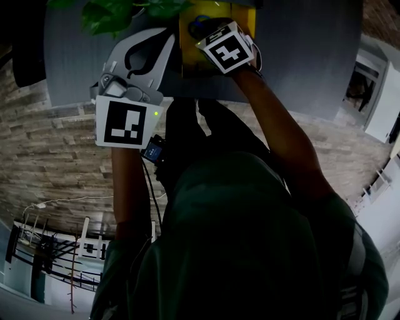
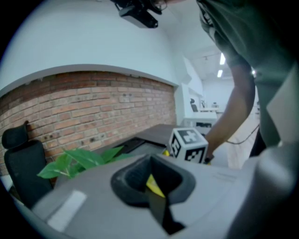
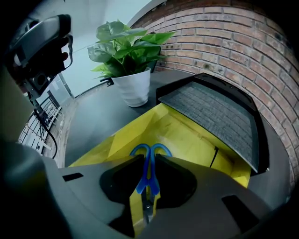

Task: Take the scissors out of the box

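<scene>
The blue-handled scissors [image 3: 150,152] are inside the open yellow box [image 3: 187,135] on the dark grey table [image 1: 300,56]. My right gripper [image 3: 148,163] reaches down into the box and is shut on the scissors at the handles. The two blue loops stick out past the jaw tips, and the metal blades point back toward the camera. In the head view the right gripper [image 1: 212,31] is over the box [image 1: 240,19]. My left gripper [image 1: 164,44] hovers just left of the box with its jaws together and nothing in them. The left gripper view shows a sliver of yellow through its jaws [image 2: 150,161].
A leafy plant in a white pot [image 3: 135,86] stands on the table behind the box, and its leaves [image 1: 115,14] are just beyond the left gripper. A dark tray with a grey mat [image 3: 219,112] lies to the right of the box. A brick wall [image 3: 243,42] backs the table.
</scene>
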{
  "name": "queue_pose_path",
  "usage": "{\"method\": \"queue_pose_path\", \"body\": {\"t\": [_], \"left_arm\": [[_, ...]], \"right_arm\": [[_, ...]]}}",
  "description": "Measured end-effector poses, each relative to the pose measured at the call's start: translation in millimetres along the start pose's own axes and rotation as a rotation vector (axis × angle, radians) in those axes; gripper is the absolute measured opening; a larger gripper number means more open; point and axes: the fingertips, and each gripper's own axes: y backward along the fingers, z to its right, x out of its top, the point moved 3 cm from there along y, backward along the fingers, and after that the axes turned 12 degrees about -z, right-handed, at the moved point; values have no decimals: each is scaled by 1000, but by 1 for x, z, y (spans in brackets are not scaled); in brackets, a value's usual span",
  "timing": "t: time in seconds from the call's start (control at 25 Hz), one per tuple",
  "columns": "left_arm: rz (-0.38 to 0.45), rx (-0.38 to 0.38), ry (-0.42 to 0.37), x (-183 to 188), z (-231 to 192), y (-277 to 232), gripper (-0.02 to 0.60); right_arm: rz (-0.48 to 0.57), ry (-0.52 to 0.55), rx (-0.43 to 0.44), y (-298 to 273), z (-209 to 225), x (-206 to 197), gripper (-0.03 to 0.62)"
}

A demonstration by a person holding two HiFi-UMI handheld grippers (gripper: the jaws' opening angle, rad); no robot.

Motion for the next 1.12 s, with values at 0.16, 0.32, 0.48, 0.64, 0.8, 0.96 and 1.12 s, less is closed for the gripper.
{"method": "queue_pose_path", "body": {"t": [0.16,0.32,0.48,0.64,0.8,0.96,1.12], "left_arm": [[5,4,-13,5,1,5,0],[5,9,-28,10,3,11,0],[9,14,-53,23,8,16,0],[12,19,-67,35,13,22,0],[12,22,-89,46,20,27,0],[13,25,-108,56,28,31,0],[14,27,-127,67,34,35,0]], "right_arm": [[16,-1,-3,8,-1,-2,77],[63,8,-13,25,-4,1,77],[116,16,-27,50,-5,6,77],[166,19,-41,77,-5,8,77],[220,17,-57,105,-4,10,75],[276,15,-77,133,-1,10,75],[323,13,-97,160,2,8,74]]}}
